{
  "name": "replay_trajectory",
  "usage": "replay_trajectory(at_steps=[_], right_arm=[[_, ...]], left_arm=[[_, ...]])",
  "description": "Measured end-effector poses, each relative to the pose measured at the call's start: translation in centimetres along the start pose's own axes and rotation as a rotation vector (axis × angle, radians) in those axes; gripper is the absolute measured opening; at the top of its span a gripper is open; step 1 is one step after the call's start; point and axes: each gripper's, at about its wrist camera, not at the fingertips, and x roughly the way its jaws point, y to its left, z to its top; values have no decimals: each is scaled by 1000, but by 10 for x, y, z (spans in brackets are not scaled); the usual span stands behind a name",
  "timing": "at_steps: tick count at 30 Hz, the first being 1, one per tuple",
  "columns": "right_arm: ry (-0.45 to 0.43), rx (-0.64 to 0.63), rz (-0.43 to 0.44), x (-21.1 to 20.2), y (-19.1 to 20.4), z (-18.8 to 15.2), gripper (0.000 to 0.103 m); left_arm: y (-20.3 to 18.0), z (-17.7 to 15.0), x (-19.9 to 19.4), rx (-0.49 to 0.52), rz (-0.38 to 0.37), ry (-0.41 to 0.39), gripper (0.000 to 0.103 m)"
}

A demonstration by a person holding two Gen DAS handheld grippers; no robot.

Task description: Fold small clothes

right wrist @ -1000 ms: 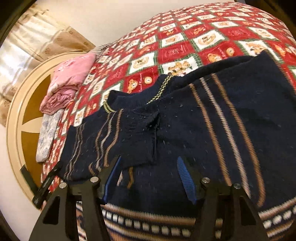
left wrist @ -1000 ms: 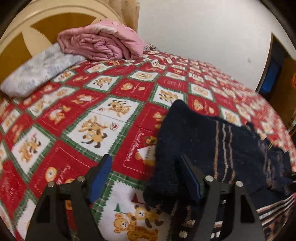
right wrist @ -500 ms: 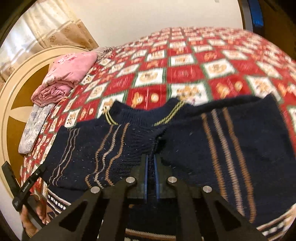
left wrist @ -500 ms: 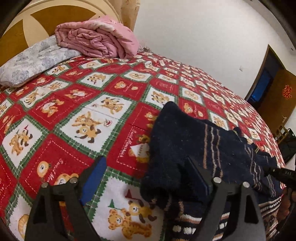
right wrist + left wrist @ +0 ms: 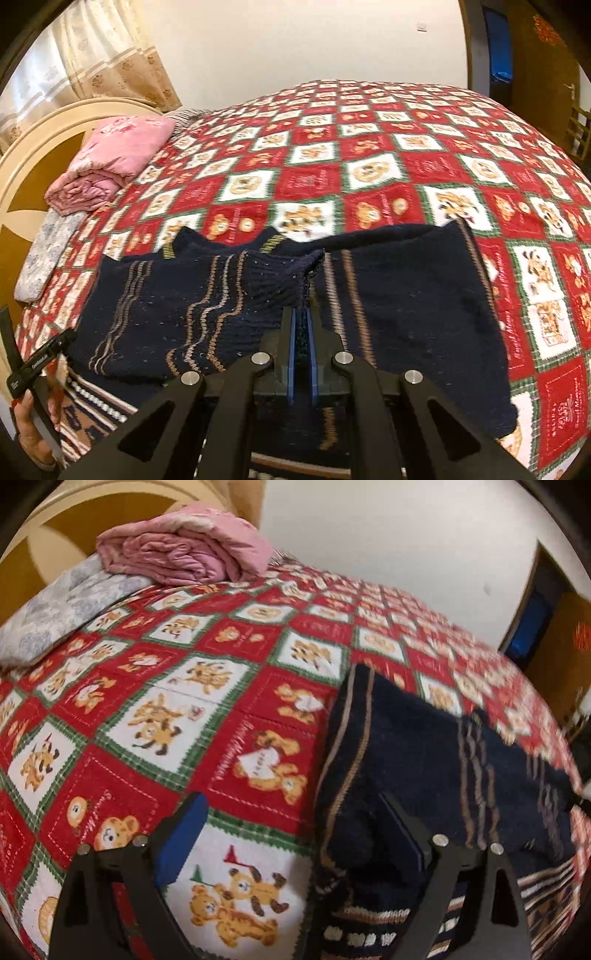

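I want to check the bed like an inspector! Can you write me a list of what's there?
Surface: bed cover, red with bear squares.
Job's things: navy striped sweater lying on the cover, a fold pulled up at its middle.
Clutter: pink quilt folded on a grey pillow by the headboard.
Grippers: right gripper shut on the sweater's fold; left gripper opening, one finger over the cover, one over the sweater, nothing pinched.
Cables: nothing seen.
Surroundings: curtain, white wall, dark doorway.
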Motion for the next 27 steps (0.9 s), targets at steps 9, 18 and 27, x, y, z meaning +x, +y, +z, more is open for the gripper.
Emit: replay_trajectory(at_steps=[9,18,27], right_arm=[[64,27,-96,34,-31,-12,0],[-58,-97,-2,-6,4,-6,1],[94,-162,-6,42,34,-26,1]], left_arm=[[-27,-14,-1,150,78,27,95],[-24,-8,-31,118,99,-75,96],[-32,-21,-8,156,145,18,96]])
